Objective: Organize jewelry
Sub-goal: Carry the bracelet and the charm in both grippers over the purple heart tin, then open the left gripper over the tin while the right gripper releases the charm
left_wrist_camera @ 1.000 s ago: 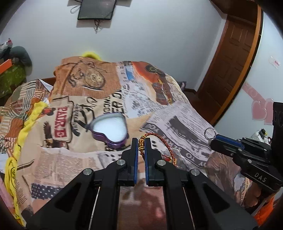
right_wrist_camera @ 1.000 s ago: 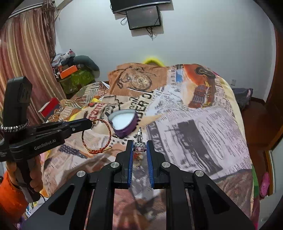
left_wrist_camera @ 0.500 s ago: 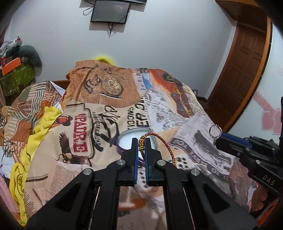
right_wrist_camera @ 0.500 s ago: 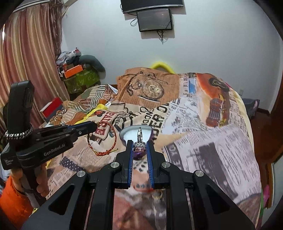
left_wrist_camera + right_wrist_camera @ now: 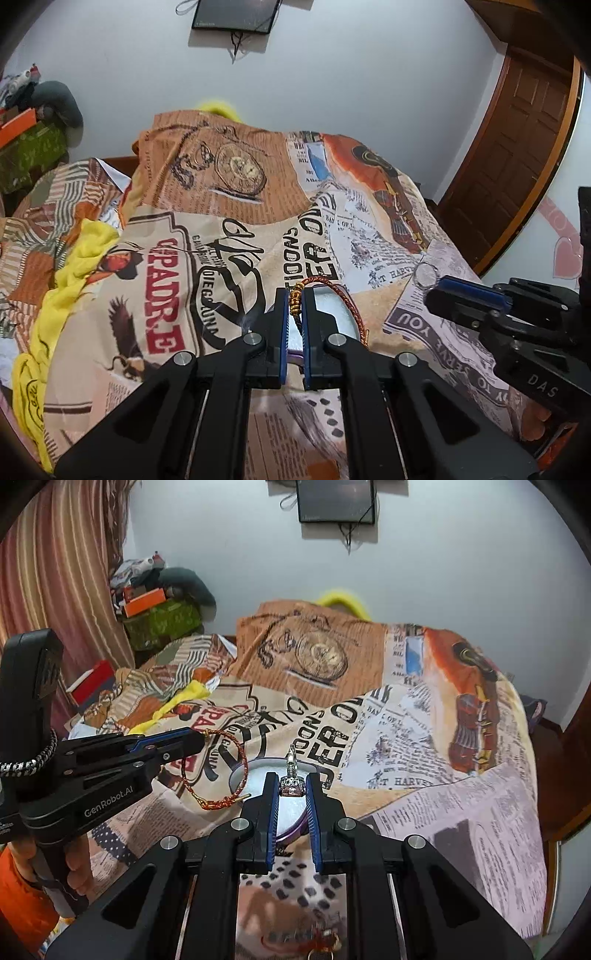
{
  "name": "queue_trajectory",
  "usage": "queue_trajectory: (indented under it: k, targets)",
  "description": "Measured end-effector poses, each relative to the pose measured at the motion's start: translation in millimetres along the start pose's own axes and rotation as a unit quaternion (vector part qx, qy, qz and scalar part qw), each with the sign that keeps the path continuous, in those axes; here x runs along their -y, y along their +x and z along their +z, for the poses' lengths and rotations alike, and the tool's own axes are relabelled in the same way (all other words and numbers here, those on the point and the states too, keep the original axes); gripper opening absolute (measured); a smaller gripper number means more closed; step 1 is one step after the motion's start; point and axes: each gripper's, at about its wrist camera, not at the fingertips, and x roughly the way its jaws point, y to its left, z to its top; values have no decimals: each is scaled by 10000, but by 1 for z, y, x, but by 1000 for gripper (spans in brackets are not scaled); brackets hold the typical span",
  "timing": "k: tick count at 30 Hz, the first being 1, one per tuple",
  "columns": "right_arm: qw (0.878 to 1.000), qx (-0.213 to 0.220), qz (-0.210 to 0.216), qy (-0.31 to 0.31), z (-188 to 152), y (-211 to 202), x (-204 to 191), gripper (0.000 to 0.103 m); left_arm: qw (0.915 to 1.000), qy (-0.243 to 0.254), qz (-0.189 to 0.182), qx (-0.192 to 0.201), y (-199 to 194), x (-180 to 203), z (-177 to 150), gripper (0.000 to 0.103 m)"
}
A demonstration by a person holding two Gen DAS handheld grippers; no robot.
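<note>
Left gripper (image 5: 295,314) clamped on red braided bracelet (image 5: 341,302); right gripper (image 5: 291,794) clamped on ring (image 5: 291,784), upright, band upward.

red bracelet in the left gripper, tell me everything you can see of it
The red bracelet is a thin loop of braided red and gold cord with a few small gold beads. The left gripper pinches it at the beads, so the loop hangs free in the air, partly over the purple box on the printed bedspread.

White wall (image 5: 369,74), wooden door (image 5: 517,155)
</note>
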Motion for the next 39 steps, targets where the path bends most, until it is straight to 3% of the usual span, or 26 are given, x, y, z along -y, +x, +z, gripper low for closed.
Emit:
queue_trajectory:
  k: [10,18,28,34,39]
  targets:
    - [9958,-836,362,43,8,54,10,13,9987,-37,-94,-506,54,-11,-2,5]
    - [9884,-1443,466,113,3,89,15,13,9975,156,0,-685,72,-9,-5,5]
    - [9875,-1539,332,-43,0,94,11,13,9956,495,141,-788,74,1,-9,6]
    - [9868,-1593,306,-12,4,87,13,13,9958,436,191,-784,63,0,-8,8]
    - [9900,-1393,237,29,8,62,13,14,9966,467,281,-611,37,4,-5,26]
